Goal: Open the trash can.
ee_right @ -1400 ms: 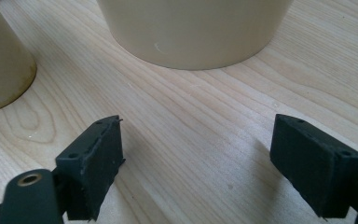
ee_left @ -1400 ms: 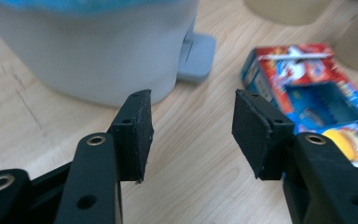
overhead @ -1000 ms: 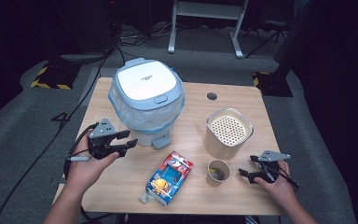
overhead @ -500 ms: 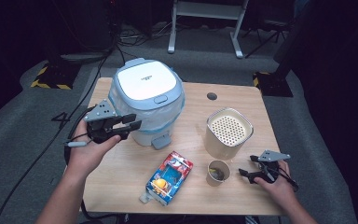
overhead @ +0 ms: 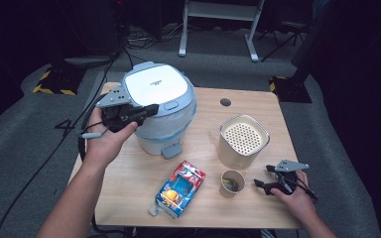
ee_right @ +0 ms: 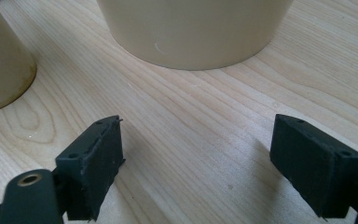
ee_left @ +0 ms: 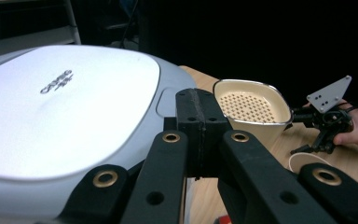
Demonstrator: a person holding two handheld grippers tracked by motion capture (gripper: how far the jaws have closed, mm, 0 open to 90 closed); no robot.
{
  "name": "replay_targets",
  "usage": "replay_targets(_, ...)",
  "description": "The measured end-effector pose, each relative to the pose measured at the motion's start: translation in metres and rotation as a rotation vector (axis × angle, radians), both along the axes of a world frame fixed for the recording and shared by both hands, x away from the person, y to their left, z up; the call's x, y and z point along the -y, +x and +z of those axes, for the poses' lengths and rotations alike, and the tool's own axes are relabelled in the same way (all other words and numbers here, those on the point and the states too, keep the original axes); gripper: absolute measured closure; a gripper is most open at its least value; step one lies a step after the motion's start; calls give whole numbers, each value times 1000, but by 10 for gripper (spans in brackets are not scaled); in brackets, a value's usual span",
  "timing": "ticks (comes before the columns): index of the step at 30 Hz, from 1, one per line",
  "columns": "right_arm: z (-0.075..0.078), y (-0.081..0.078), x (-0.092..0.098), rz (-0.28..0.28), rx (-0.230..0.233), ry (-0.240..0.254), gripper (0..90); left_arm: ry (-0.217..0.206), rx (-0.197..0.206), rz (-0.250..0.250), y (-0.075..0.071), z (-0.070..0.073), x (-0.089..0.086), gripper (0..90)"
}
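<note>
Closed left gripper point(overhead: 146, 110) held over the lid of the rice cooker point(overhead: 155, 89), with nothing between its jaws, which have just been closing.

The cooker, rounded and smooth with a glossy white lid and a pale blue plastic body, is set at the table's point(overhead: 213, 208) far left; its base is partly hidden by the hand. The right gripper point(ee_right: 196, 158) is held low over the grained wood with its matte black pads wide apart and empty, near a small paper cup point(overhead: 232, 182), whose contents are perhaps a dark residue. Beside it stands a cream, rounded-square pot point(overhead: 243, 140) with a perforated insert.
</note>
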State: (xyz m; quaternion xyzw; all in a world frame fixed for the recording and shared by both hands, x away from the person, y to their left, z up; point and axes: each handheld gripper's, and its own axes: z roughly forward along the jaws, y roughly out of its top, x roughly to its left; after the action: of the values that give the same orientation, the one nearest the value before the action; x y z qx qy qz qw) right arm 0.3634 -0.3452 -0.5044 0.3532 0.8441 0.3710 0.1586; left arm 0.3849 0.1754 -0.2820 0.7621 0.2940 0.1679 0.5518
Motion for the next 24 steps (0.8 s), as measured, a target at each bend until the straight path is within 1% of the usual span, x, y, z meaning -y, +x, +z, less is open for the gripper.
replay_targets(2, 0, 0, 0, 0, 0, 0, 171, 8, -5, -4, 4, 2, 5, 900)
replay_targets(3, 0, 0, 0, 0, 0, 0, 171, 16, -11, -10, 8, 3, 11, 900)
replay_targets(6, 0, 0, 0, 0, 0, 0, 171, 21, -19, -10, 12, 3, 16, 900)
replay_targets(7, 0, 0, 0, 0, 0, 0, 172, 26, -36, -9, 16, 3, 19, 900)
replay_targets(8, 0, 0, 0, 0, 0, 0, 172, 26, -36, -9, 16, 3, 19, 900)
replay_targets(11, 0, 0, 0, 0, 0, 0, 171, 43, -54, 9, 24, 1, 24, 900)
replay_targets(12, 0, 0, 0, 0, 0, 0, 171, 43, -54, 9, 24, 1, 24, 900)
replay_targets(13, 0, 0, 0, 0, 0, 0, 171, 53, -59, 21, 27, -1, 25, 900)
replay_targets(16, 0, 0, 0, 0, 0, 0, 171, 60, -67, 29, 30, -2, 27, 900)
replay_targets(19, 0, 0, 0, 0, 0, 0, 171, 77, -77, 33, 33, -3, 30, 900)
replay_targets(23, 0, 0, 0, 0, 0, 0, 171, 81, -79, 35, 34, -4, 33, 900)
replay_targets(24, 0, 0, 0, 0, 0, 0, 172, 89, -78, 35, 34, -3, 33, 900)
